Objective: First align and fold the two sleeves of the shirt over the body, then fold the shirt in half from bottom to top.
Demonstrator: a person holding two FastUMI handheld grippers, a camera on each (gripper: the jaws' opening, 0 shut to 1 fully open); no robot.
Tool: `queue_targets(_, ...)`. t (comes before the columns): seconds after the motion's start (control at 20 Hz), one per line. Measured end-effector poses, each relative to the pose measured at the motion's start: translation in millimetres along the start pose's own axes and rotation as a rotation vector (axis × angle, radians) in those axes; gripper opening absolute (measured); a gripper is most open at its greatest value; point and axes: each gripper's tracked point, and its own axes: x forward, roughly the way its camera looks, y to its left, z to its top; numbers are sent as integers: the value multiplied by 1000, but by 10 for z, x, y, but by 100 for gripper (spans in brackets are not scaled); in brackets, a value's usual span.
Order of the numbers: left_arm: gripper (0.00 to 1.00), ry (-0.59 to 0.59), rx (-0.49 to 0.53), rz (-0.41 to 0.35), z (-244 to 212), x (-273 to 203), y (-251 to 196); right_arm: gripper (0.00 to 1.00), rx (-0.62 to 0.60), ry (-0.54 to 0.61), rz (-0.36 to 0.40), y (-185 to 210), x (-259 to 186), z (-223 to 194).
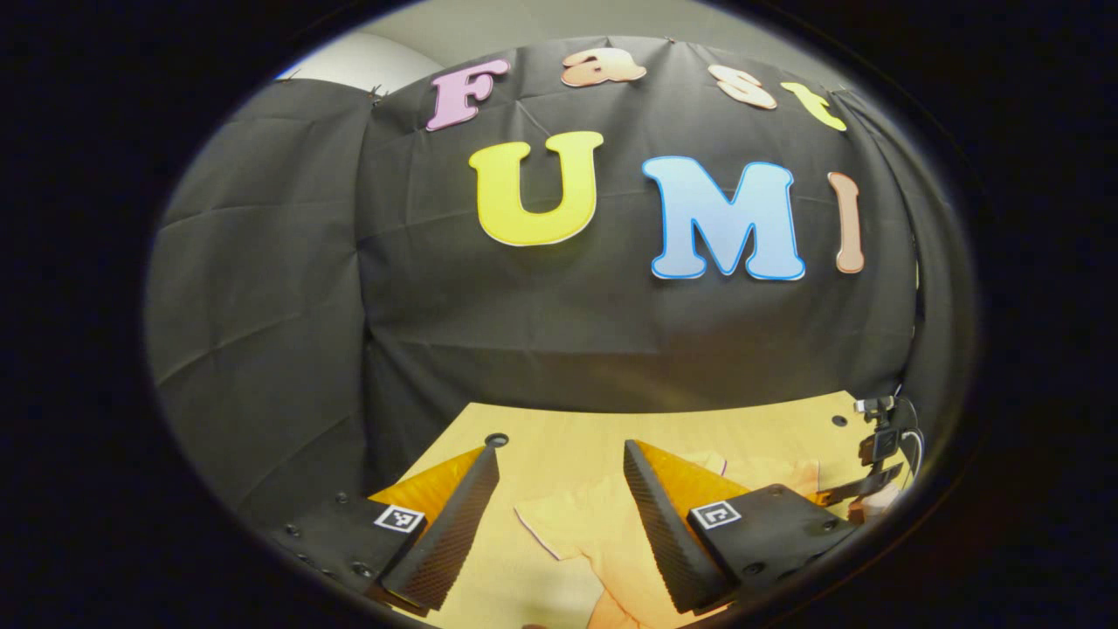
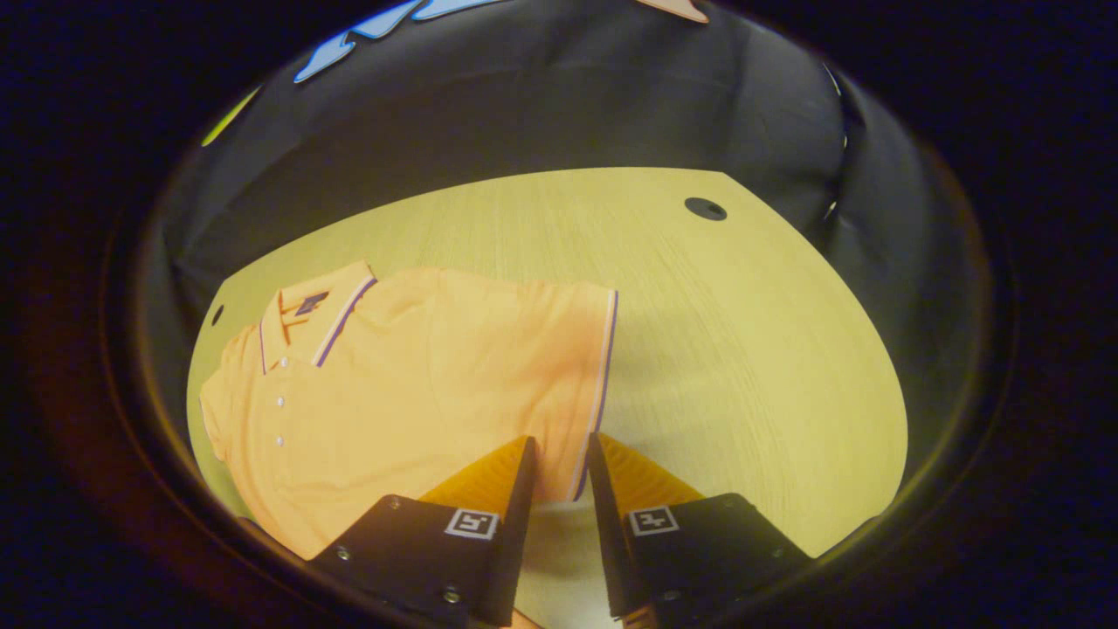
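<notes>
Black cloth hangs behind and to both sides of the booth, creased, closing off everything past the far edge of the tabletop [image 2: 742, 349]. Tabletop is pale wood grain, with a small dark round hole [image 2: 705, 209] near its far right corner in the right gripper view, and another hole [image 1: 496, 439] just beyond my left tongs' left finger in the left gripper view.

Shirt [image 2: 419, 384] lies flat on the tabletop ahead and to the left of my right tongs [image 2: 559, 476]. Orange polo, body spread out, collar [image 2: 319, 319] lying far left, striped along its edge. Row of small white buttons [image 2: 280, 402] runs down the placket below the collar. One sleeve [image 2: 559, 349] stretches toward me, its striped cuff edge [image 2: 601, 376] running down into the gap between my right tongs' fingers.

Right tongs: fingers nearly together, a narrow gap left, the cuff edge passing between the tips. Whether both fingers press on the cloth, I cannot tell.

Left tongs [image 1: 559, 489]: fingers wide apart, nothing between them, held above the tabletop. Part of the shirt [image 1: 603, 524] lies below and ahead, between the fingers and under the right one, with a hemmed edge showing at its left side.

Off to the far right of my left tongs, a small dark device [image 1: 882, 437] with a cable, near the tabletop's edge.
</notes>
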Motion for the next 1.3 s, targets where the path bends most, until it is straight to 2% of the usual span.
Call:
queue_targets(0.05,94,2,0,-2,-7,9,-8,39,13,8,16,13,15,8)
queue_targets(0.15,94,6,-1,0,-12,34,-17,8,43,16,19,42,26,25)
queue_targets(0.2,94,7,-4,0,-15,44,-3,9,47,17,21,37,13,22)
queue_targets(0.25,94,10,-5,0,-32,41,-9,1,39,16,23,26,-1,26)
queue_targets(0.5,94,21,-2,5,-80,50,50,1,-3,4,17,58,7,55)
queue_targets(0.7,94,23,-3,14,-84,71,138,0,-70,-73,23,247,-101,316)
queue_targets(0.95,95,26,-9,18,-123,81,211,0,-203,-173,116,861,-332,647)
queue_targets(1.3,94,32,-20,45,-159,57,415,0,-379,-174,272,1850,-503,412)
